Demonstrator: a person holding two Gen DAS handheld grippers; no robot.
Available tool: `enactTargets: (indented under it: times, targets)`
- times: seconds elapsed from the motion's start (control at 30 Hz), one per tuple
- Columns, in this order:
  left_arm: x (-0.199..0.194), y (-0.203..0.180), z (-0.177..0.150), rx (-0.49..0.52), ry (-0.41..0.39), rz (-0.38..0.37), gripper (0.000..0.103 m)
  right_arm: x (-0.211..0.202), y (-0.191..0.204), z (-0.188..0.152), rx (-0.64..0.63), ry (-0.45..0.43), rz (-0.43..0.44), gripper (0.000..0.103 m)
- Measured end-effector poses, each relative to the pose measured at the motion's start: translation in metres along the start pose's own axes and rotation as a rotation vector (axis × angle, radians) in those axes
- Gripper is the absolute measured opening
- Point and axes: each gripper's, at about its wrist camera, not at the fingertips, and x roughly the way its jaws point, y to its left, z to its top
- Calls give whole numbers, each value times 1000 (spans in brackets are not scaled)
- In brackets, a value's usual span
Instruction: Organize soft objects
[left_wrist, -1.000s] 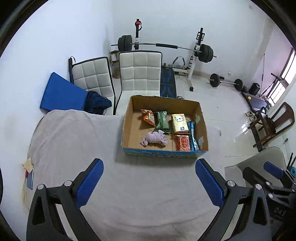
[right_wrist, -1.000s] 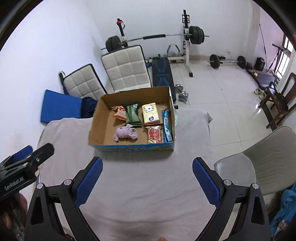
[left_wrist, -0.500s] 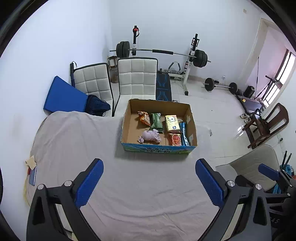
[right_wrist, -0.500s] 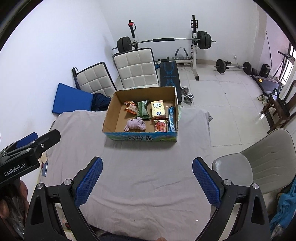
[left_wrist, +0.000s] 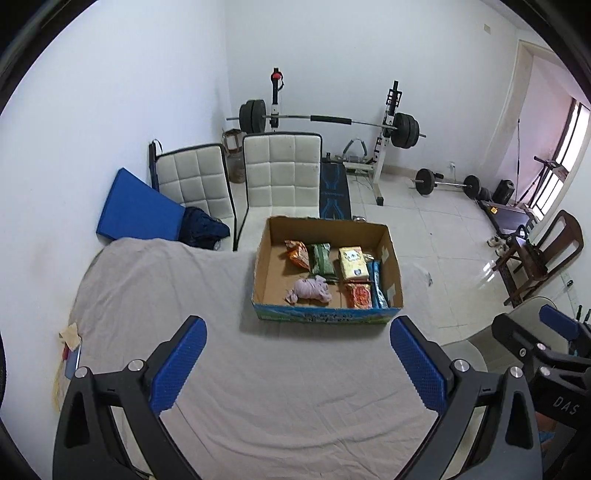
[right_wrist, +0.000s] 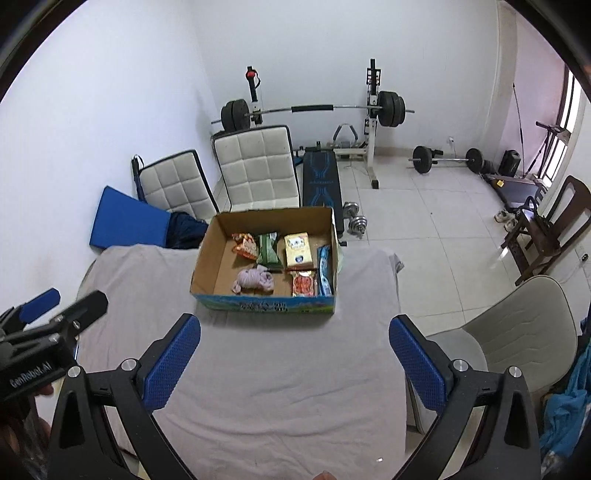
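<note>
A cardboard box (left_wrist: 394, 254) (right_wrist: 207, 247) stands on the far side of a table covered in grey cloth (left_wrist: 155, 295) (right_wrist: 280, 369). Inside it lie a purple plush toy (left_wrist: 309, 289) (right_wrist: 253, 279), an orange snack bag (left_wrist: 298, 253), a green packet (left_wrist: 323, 257), a yellow pack (left_wrist: 353, 263) and other packets. My left gripper (left_wrist: 297, 363) hangs open high above the cloth, well short of the box, with nothing between its fingers. My right gripper (right_wrist: 293, 360) is open and empty too, just as far back.
Two white padded chairs (left_wrist: 280, 173) and a blue mat (left_wrist: 136, 210) stand behind the table. A barbell rack (left_wrist: 325, 122) lines the back wall. A beige chair (right_wrist: 517, 325) sits at the table's right. Papers (left_wrist: 70, 336) lie at the cloth's left edge.
Both grippers have pulled back and up from the box, which looks smaller and farther now. Both stay open.
</note>
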Motion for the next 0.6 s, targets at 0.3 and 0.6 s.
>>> enactTargets:
  times: [0.3,0.6]
  targets:
    - [3,4,11,-12,-27,10,102,6,7,19,-5,-31,-9,103]
    - [-2,2,17,-6,-37,7,102,7,10,25,-21,-43,-12,103]
